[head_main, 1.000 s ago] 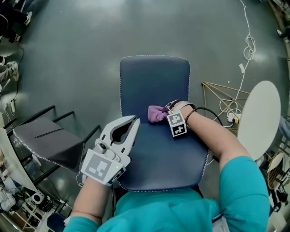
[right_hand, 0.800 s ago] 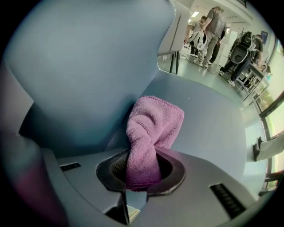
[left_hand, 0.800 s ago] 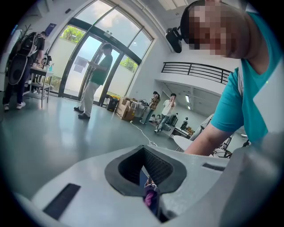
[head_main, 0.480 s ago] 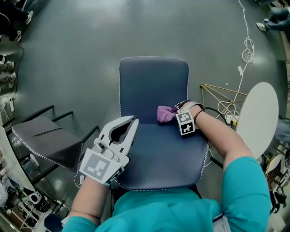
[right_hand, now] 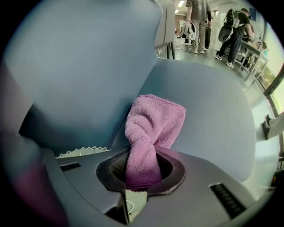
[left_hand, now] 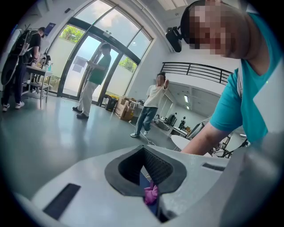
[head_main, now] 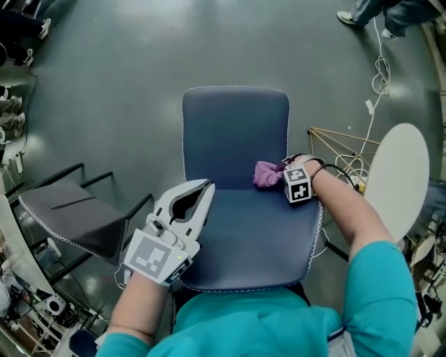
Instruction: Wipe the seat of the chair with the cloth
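Note:
The chair's dark blue seat point(head_main: 240, 233) with white stitching lies below me, its backrest point(head_main: 235, 129) beyond it. My right gripper point(head_main: 281, 173) is shut on a purple cloth point(head_main: 267, 173), which rests on the seat's back right part, close to the backrest. In the right gripper view the cloth point(right_hand: 148, 133) bunches up out of the shut jaws against the blue upholstery point(right_hand: 213, 111). My white left gripper point(head_main: 203, 188) hovers over the seat's left front edge, shut with nothing held. Its view shows a bit of the cloth point(left_hand: 151, 194) through the jaw gap.
A grey chair point(head_main: 73, 213) stands at the left. Right of the blue chair are a gold wire frame point(head_main: 341, 150) and a white round table point(head_main: 398, 181). A white cable point(head_main: 380, 70) trails over the grey floor. A person's feet point(head_main: 376, 14) show at top right.
My right gripper has dragged the cloth to the right along the back of the seat. The left gripper has stayed where it was.

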A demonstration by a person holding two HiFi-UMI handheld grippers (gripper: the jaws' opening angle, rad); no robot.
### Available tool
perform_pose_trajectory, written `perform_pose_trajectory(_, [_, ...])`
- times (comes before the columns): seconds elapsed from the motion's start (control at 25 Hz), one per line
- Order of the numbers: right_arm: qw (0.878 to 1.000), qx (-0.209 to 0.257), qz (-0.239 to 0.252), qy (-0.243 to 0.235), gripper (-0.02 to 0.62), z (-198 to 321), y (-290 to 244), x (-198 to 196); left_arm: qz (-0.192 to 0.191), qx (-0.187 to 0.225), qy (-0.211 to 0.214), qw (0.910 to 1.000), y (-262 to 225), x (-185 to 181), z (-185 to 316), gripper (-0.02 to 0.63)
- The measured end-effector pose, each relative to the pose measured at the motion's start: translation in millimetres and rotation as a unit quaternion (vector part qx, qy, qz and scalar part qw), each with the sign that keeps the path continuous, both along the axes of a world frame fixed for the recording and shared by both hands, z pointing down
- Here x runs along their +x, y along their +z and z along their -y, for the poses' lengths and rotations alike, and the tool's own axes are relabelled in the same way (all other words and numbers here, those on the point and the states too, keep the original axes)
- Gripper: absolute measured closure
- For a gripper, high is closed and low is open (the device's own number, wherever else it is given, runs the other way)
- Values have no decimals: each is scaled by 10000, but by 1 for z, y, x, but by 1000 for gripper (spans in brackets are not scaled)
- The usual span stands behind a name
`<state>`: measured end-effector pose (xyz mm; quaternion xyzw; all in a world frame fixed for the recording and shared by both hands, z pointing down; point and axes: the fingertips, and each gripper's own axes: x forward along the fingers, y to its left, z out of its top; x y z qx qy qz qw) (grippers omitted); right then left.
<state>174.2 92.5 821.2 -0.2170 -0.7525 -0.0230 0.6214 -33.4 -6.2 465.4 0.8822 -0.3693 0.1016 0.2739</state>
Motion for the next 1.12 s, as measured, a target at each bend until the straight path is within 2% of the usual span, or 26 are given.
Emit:
perform_pose_trajectory(0.16, [9993, -169, -200, 256, 537, -2, 2, 21, -10, 19, 51, 10000, -3, 4, -3, 618])
perform_pose_trajectory(0.32, [9975, -310, -111, 626, 537, 2, 2, 23, 10, -15, 65, 10000, -1, 7, -6, 618])
perform_pose_trajectory(0.4, [9959, -516, -294, 685, 537, -2, 4, 33, 17, -6, 91, 10000, -2, 10, -7, 618])
perform_pose_trajectory(0.48, [9896, -874, -1048, 455, 537, -17, 12, 68, 17, 0, 104, 9999, -2, 12, -9, 618])
perform_pose_trajectory(0.56, [9690, -1188, -2158, 183, 537, -33, 19, 124, 1, 0, 102, 9999, -3, 14, -10, 618])
perform_pose_trajectory(0.6, [9577, -1269, -2560, 332, 537, -35, 19, 146, -11, 3, 105, 9999, -4, 14, -11, 618])
perform_pose_trajectory(0.64, [9499, -1319, -2741, 717, 537, -33, 17, 156, -21, 8, 109, 9999, -5, 14, -12, 618])
perform_pose_trajectory(0.72, [9402, -1371, -2523, 1831, 537, -18, 7, 150, -26, 11, 103, 9999, -8, 11, -15, 618])
perform_pose_trajectory(0.8, [9268, -1288, -1974, 2925, 537, 6, -10, 135, -29, 13, 69, 10000, -16, 9, -19, 618])
perform_pose_trajectory(0.88, [9100, -1062, -1395, 3758, 537, 37, -36, 124, -55, 79, 26, 9999, -30, 7, -20, 618])
perform_pose_trajectory(0.96, [8947, -810, -906, 4298, 537, 64, -70, 114, -77, 199, -22, 9998, -51, -1, -18, 617])
perform_pose_trajectory(1.12, [8660, -486, -144, 4974, 537, 87, -149, 87, -117, 426, -166, 9989, -99, -34, -24, 617])
